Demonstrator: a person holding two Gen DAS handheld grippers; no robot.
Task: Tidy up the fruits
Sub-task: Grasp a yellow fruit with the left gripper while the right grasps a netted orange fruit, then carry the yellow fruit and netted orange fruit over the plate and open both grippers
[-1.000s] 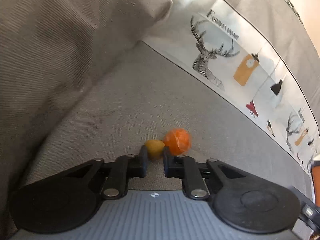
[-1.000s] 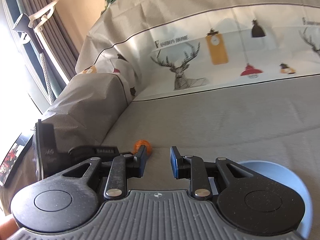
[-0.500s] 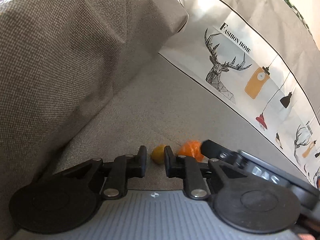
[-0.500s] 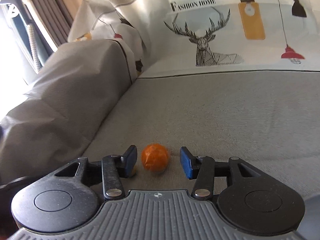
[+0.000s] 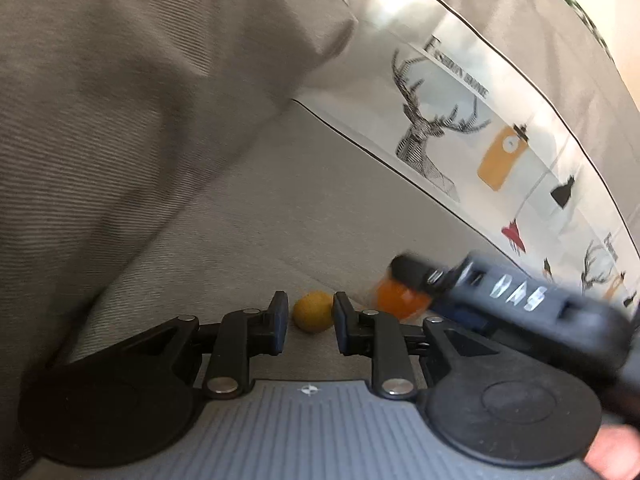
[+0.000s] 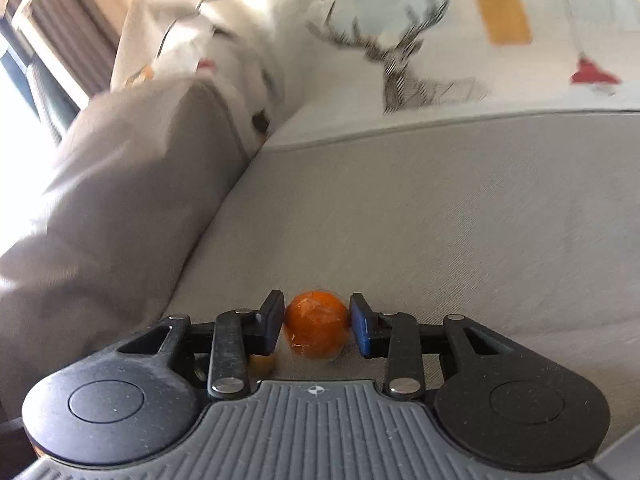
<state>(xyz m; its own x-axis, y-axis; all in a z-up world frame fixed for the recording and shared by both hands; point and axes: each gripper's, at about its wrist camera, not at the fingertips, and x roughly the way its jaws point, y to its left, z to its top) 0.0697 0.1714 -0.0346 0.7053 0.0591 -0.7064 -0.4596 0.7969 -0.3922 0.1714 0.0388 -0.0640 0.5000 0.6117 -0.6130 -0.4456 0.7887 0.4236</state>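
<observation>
A small yellow fruit [image 5: 313, 311] lies on the grey sofa seat [image 5: 248, 216], just past the tips of my open left gripper [image 5: 309, 322], in line with the gap between its fingers. An orange fruit in clear wrap [image 6: 317, 329] sits between the fingers of my right gripper [image 6: 317, 328]; the jaws stand close on both sides but a thin gap shows. The orange fruit also shows in the left wrist view [image 5: 400, 300], partly hidden by the right gripper's body [image 5: 516, 300]. The yellow fruit peeks out under the right gripper's left finger [image 6: 262, 364].
A grey cushion or armrest [image 5: 120, 120] rises on the left. The sofa back wears a cover printed with deer and lamps [image 6: 420, 52]. Curtains and a bright window [image 6: 36, 52] stand at the far left of the right wrist view.
My right gripper has moved in around the orange fruit and its fingers have narrowed on it. My left gripper has come nearer the yellow fruit and opened slightly wider.
</observation>
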